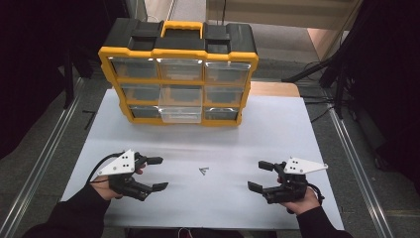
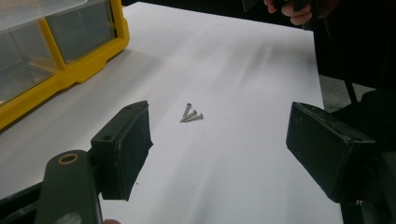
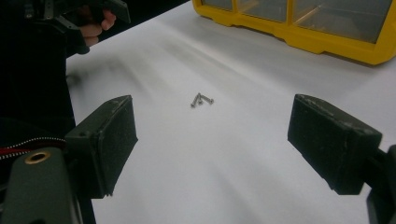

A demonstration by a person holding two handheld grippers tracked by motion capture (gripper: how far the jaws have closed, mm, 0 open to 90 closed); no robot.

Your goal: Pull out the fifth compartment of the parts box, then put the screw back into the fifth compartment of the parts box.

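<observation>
Screws [image 1: 203, 171] are seen lying untouched mid-tabletop [image 1: 247, 134], between the left tool [image 1: 157, 173] and right tool [image 1: 257, 175]. Both are held wide apart, empty. Pickup and stowing in the organizer [image 1: 178, 74] are judged outstanding.

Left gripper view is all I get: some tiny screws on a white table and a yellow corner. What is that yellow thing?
Observer: A yellow organizer case with clear drawers, standing upright at the table's far edge, black handle side on top.
Operator: Are all the drawers shut?
Observer: No, the bottom middle drawer is pulled out a little.
Operator: And where is the other gripper?
Observer: The right gripper is open, facing the screws from the opposite side to the left gripper, which is open too.
</observation>
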